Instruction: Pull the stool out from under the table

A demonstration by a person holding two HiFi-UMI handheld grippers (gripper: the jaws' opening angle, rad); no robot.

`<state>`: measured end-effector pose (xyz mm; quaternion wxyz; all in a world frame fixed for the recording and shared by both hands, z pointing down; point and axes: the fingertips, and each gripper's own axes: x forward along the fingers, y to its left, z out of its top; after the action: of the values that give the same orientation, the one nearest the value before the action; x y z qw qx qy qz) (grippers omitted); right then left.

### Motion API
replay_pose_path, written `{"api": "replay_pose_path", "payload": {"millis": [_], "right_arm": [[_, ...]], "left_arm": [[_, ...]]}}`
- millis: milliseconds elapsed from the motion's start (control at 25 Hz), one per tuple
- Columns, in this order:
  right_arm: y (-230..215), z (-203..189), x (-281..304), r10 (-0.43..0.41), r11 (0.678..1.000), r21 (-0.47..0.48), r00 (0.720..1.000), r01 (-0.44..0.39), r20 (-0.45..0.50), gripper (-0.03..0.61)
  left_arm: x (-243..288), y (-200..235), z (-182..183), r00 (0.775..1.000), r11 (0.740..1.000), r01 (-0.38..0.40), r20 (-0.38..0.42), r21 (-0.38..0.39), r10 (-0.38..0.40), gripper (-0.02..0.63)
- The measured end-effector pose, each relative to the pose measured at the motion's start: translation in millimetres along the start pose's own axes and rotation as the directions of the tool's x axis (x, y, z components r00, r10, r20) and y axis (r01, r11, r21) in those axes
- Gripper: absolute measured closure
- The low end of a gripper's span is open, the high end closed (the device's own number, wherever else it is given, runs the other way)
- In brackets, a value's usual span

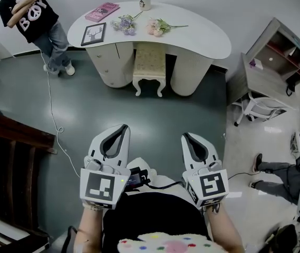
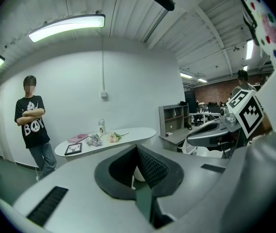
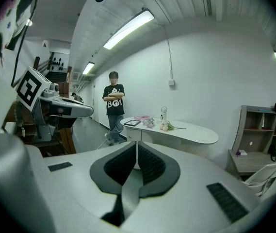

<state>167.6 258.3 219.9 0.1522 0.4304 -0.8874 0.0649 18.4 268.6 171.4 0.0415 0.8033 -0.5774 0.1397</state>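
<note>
Jaws together, empty, on left gripper (image 1: 123, 128) and right gripper (image 1: 186, 137), well apart from stool (image 1: 150, 63) under table (image 1: 209, 39)

The stool (image 1: 150, 66) stands upright in the gap between the table's (image 1: 205, 38) two white pedestals (image 1: 109, 65), its back end tucked under the front edge of the top. It has a pale, patterned square cushion and curved white legs. The table is white, with a rounded, bean-shaped top.

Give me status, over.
Left gripper, right gripper shut, empty. Cream cushioned stool partly under white curved table, untouched. White cable on floor, left of path.
</note>
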Motion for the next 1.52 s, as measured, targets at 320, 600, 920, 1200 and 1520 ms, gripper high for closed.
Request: {"api": "replay_pose_path", "payload": {"millis": [320, 600, 920, 1200, 1520], "right_arm": [[-10, 0, 11, -0.004, 1.0, 0.0, 1.0, 0.004, 0.005, 0.54], [-34, 3, 31, -0.053, 0.998, 0.029, 0.999, 0.053, -0.012, 0.54], [-52, 17, 75, -0.085, 0.995, 0.053, 0.996, 0.085, -0.014, 0.54], [-67, 34, 127, -0.096, 0.994, 0.05, 0.995, 0.098, -0.033, 0.54], [-76, 56, 183, -0.115, 0.992, 0.048, 0.993, 0.117, -0.04, 0.54]], "left_arm": [[15, 5, 0, 1.0, 1.0, -0.002, 0.006, -0.009, 0.002, 0.597], [46, 17, 4, 1.0, 1.0, 0.025, 0.008, -0.002, -0.025, 0.597], [93, 45, 9, 0.998, 0.998, 0.061, 0.001, 0.003, -0.061, 0.597], [140, 80, 13, 0.995, 0.995, 0.102, -0.019, -0.006, -0.103, 0.597], [184, 124, 21, 0.99, 0.99, 0.142, -0.022, 0.001, -0.142, 0.597]]}}
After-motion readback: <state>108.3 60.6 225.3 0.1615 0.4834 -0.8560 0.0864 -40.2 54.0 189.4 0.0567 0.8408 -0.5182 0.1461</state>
